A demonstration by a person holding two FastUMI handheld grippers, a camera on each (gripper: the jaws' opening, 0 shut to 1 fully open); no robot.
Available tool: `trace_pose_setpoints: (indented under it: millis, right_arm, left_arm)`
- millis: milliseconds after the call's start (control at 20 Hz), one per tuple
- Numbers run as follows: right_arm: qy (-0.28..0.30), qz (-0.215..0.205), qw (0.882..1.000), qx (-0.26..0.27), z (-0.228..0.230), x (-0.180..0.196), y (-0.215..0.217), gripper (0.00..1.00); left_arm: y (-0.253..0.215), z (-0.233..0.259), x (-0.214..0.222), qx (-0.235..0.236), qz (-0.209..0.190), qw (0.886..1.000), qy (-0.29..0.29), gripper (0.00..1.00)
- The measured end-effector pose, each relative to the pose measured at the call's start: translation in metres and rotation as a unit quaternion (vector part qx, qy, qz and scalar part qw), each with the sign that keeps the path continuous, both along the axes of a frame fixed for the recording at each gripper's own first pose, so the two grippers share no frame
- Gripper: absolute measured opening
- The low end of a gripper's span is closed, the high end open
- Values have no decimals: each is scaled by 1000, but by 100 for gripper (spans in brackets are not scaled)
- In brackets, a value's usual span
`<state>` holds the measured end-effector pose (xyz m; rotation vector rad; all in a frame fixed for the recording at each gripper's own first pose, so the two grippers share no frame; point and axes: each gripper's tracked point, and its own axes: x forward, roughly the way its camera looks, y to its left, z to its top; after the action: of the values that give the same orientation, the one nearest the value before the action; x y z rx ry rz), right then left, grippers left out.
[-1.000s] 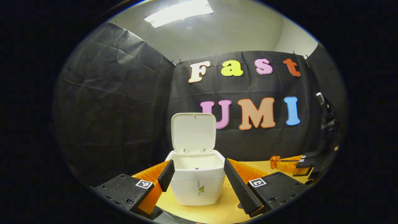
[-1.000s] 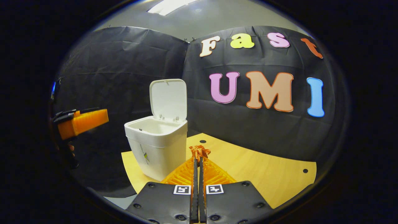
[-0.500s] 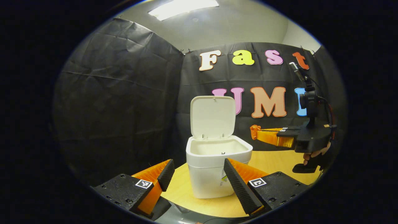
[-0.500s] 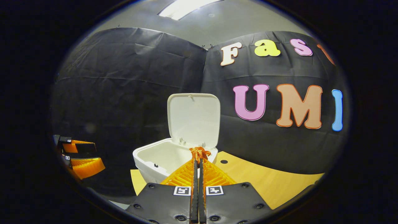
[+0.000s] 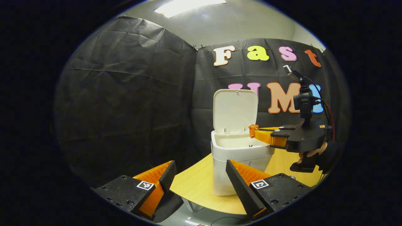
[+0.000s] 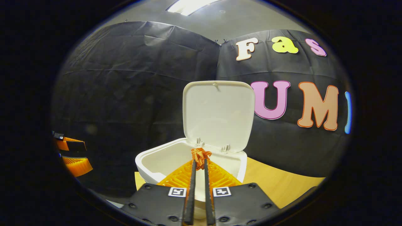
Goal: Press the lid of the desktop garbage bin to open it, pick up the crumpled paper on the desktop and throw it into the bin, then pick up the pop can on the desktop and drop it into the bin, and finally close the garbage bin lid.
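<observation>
Right hand-held gripper [image 6: 199,161], at the bottom centre of the right gripper view, has its fingers drawn almost together, pinching a small orange crumpled paper [image 6: 201,154] at the tips, right over the open mouth of the white garbage bin [image 6: 157,161]. That wad looks feather-light, soft and springy, so a pinch across its middle suffices and it should fall free on release. It is bunched, with no clear long axis. In the left gripper view, the left hand-held gripper [image 5: 201,171] at the bottom stands wide open and holds nothing, nearer than the bin on the table [image 5: 194,185]. Beyond, the lid [image 6: 219,114] stands upright on its rear hinge, its inner face towards the camera.
</observation>
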<state>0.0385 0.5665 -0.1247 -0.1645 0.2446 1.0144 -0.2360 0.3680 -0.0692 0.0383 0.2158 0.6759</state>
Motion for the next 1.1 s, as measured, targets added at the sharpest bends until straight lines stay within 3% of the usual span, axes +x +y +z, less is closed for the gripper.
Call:
trace_pose_setpoints:
  millis: [150,500,550,800,900,1100]
  right_arm:
    - [-18,-15,1000,14,14,2,-15,100]
    - [-45,-72,995,46,48,14,-76,99]
    - [-47,-84,994,48,51,16,-89,99]
    - [-45,-147,987,52,60,25,-158,99]
    - [-49,-174,982,48,61,29,-186,98]
    - [-48,-224,973,39,56,34,-237,99]
  left_arm:
    - [-7,2,9,1,-14,1000,-10,97]
    - [-36,25,62,39,-94,994,-31,95]
    - [-42,27,70,39,-107,993,-35,98]
    - [-83,29,111,34,-174,983,-51,92]
    - [-101,27,126,26,-202,977,-56,98]
    - [-136,13,152,3,-256,965,-54,95]
